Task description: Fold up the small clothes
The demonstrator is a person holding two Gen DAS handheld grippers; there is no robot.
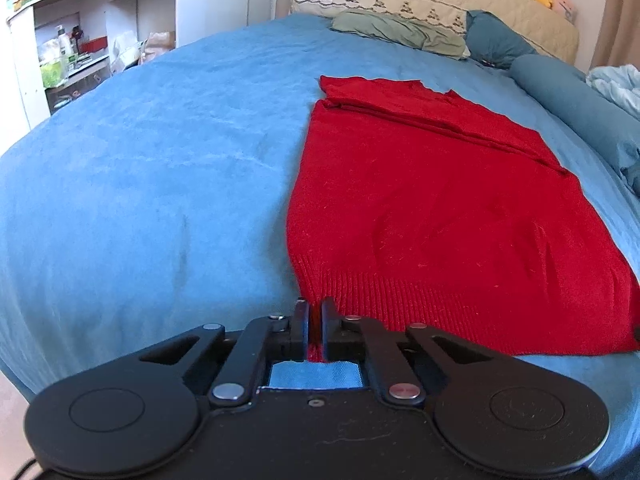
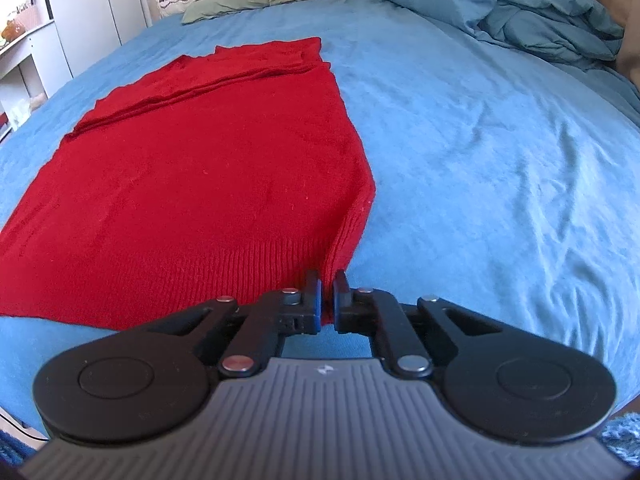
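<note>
A red knitted sweater [image 1: 432,200] lies flat on the blue bedspread [image 1: 152,176], sleeves folded in, ribbed hem toward me. My left gripper [image 1: 315,307] is shut on the hem's near left corner; red knit shows pinched between its black fingers. In the right wrist view the same sweater [image 2: 192,168] spreads to the left, and my right gripper [image 2: 327,280] is shut on the hem's near right corner, with a bit of red fabric squeezed between the pads.
Green and teal pillows [image 1: 400,30] and a cream headboard cover lie at the far end. A bunched blue duvet [image 2: 532,12] sits at the far right. White shelves [image 1: 72,40] with clutter stand to the left. Bare bedspread [image 2: 500,168] stretches right of the sweater.
</note>
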